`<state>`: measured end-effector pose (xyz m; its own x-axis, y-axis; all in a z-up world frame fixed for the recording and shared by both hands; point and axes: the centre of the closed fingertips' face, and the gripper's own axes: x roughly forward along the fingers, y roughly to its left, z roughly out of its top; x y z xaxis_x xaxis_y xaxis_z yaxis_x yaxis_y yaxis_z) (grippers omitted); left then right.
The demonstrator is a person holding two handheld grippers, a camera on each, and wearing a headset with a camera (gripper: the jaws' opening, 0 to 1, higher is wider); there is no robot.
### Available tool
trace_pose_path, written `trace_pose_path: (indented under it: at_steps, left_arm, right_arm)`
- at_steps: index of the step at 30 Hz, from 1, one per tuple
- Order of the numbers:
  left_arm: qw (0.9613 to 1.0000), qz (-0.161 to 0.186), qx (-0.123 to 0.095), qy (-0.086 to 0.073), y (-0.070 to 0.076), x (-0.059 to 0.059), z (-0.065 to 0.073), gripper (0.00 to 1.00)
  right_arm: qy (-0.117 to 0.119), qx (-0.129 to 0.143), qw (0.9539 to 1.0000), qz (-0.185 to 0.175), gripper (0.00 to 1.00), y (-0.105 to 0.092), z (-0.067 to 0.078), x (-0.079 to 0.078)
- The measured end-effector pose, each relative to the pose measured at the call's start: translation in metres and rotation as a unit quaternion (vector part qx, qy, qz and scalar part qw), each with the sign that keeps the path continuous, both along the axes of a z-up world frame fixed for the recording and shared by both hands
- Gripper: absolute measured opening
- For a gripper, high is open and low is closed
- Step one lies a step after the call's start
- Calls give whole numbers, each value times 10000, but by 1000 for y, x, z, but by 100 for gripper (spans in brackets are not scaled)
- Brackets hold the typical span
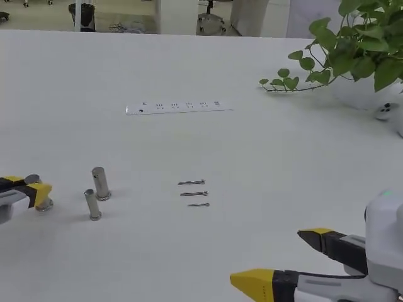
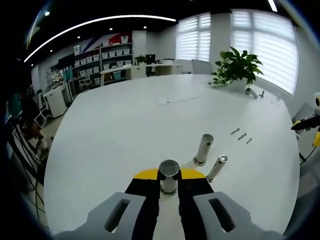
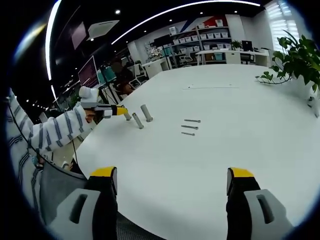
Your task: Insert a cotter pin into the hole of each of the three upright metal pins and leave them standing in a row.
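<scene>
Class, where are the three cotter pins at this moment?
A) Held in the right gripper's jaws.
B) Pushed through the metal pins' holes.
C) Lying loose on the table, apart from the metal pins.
C: the cotter pins lie side by side on the table, apart from the upright metal pins, and the right gripper is open and empty.

Right gripper [image 3: 172,175] jaws stood wide apart, yellow tips over the white table [image 3: 210,165]. Three cotter pins [image 3: 190,127] lay side by side ahead of it. Just left of the cotter pins, two metal pins [image 3: 146,113] stood upright, close together. Further left was the left gripper [image 3: 121,112], its yellow tip at a third metal pin [image 3: 127,116], with a striped sleeve [image 3: 55,132] behind it. Power strip [image 3: 202,87] lay beyond the cotter pins, potted plant [image 3: 295,57] far right of them.
</scene>
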<state>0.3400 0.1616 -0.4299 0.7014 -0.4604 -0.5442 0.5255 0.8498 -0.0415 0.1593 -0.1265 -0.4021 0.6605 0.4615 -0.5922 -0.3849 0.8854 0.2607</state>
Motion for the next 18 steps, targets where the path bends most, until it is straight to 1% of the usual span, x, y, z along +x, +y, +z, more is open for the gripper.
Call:
trace_pose_path:
  at_steps: [2,5,7,8,9,10,11,13,14,15,16,17,18]
  left_arm:
    - [10000,-6,-61,-67,0,-5,8,9]
    - [9998,-73,-42,-185,-2,-13,18,9]
    - [9991,-290,16,-297,-7,-19,25,9]
    - [9983,-454,125,-332,-9,-24,26,9]
    - [9976,-565,211,-348,-10,-28,27,9]
    - [9971,-643,244,-334,-12,-33,27,9]
    - [9969,-663,245,-334,-12,-36,27,9]
    - [9947,-898,304,-399,-17,-45,28,9]
    - [9925,-1085,291,-473,-22,-50,30,9]
    - [9920,-1143,245,-479,-25,-54,32,9]
    - [9921,-1157,170,-447,-28,-57,32,9]
    - [9903,-1300,119,-484,-35,-63,35,9]
    - [9899,-1332,85,-481,-38,-66,37,9]
  right_arm:
    - [-30,14,10000,-4,89,1,1,-1]
    - [-75,57,10000,-16,89,2,2,-2]
    - [-98,93,9999,-30,89,3,2,-3]
    - [-89,102,9999,-31,89,3,1,-3]
    - [-67,98,9999,-24,89,3,0,-5]
    - [-71,84,9999,-9,89,3,0,-6]
    - [-76,79,9999,-2,89,3,0,-7]
    - [-95,102,9999,-27,89,2,0,-9]
    - [-101,123,9999,-45,89,1,1,-10]
    - [-103,130,9999,-49,89,1,1,-10]
    - [-105,131,9998,-53,89,1,1,-11]
    - [-107,125,9999,-52,89,0,1,-11]
    - [-107,116,9999,-51,89,0,1,-11]
